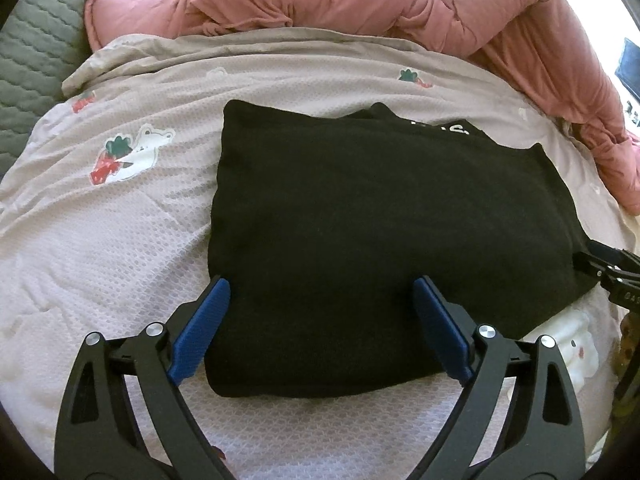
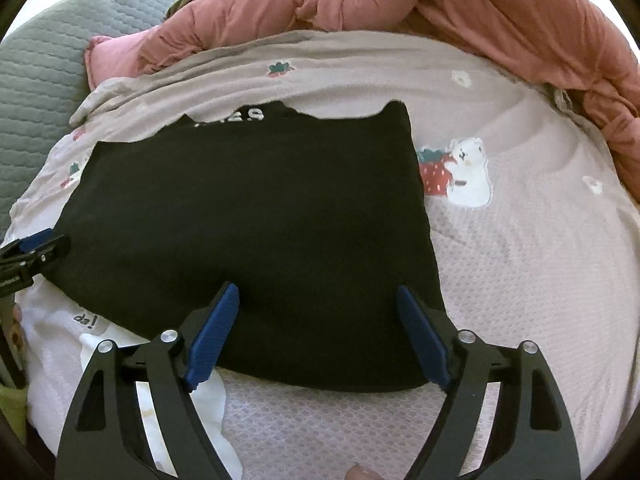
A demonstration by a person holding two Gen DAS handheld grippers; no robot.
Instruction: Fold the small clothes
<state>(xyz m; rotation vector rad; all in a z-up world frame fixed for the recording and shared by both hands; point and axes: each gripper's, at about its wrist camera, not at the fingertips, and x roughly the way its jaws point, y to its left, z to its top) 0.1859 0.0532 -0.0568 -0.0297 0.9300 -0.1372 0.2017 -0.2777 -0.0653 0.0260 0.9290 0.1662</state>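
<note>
Across a bed, a pale pink waffle-textured quilt printed with white bears and red strawberries [image 1: 120, 216] is spread as the working surface, and it fills most of both wrist views. Behind it, along the far edge, a crumpled salmon-pink padded duvet [image 1: 360, 4] is heaped, and a grey quilted cushion [image 1: 36, 52] is seen at the far left. On the middle of the printed quilt a black knitted garment, folded into a thick rectangle [image 1: 380, 216], is laid flat; white lettering, too small to be read, is shown on the layer at its far edge. From the left wrist camera, the left gripper [image 1: 322, 292], made of black arms with blue ribbed pads, is held spread wide over the near left portion of the garment, with nothing clasped between its fingers. From the right wrist camera, the right gripper [image 2: 318, 296] is likewise held spread wide over the near right portion of the garment [image 2: 248, 216], and nothing is grasped. Whether either gripper's pads are touching the cloth cannot be told. Each gripper is glimpsed at the edge of the other's view, beside the garment's near corner.
</note>
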